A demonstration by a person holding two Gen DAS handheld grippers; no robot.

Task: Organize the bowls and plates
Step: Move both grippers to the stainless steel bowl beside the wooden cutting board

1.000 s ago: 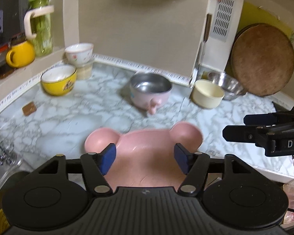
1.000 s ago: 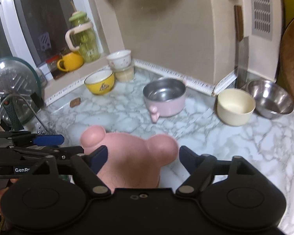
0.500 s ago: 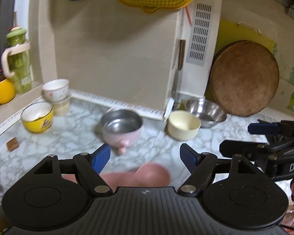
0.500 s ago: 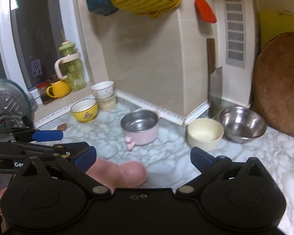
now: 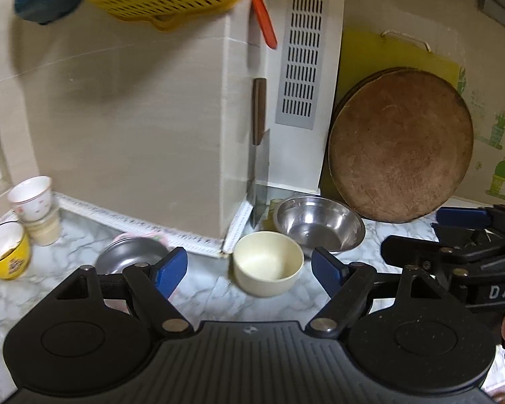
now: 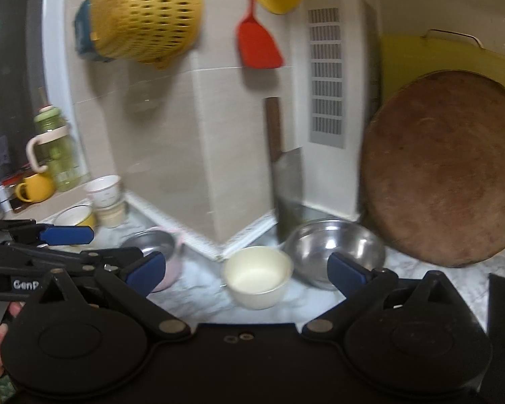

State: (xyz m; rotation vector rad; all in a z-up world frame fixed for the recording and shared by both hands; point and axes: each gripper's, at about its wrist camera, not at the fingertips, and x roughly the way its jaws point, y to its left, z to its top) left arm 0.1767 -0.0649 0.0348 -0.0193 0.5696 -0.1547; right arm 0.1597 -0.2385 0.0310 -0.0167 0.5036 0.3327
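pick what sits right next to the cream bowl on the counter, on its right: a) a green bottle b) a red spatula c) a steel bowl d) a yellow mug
c: in the left wrist view the cream bowl stands on the marble counter with the empty steel bowl just behind it to the right.

Beige tiled wall (image 5: 134, 118), marble counter (image 5: 202, 296) — dark window (image 6: 13, 101)

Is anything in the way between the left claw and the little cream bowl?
No, nothing visible blocks it. The cream bowl sits on bare marble counter straight ahead of the open, empty left claw. The steel bowl is behind it, and the pink pot is off to the left.
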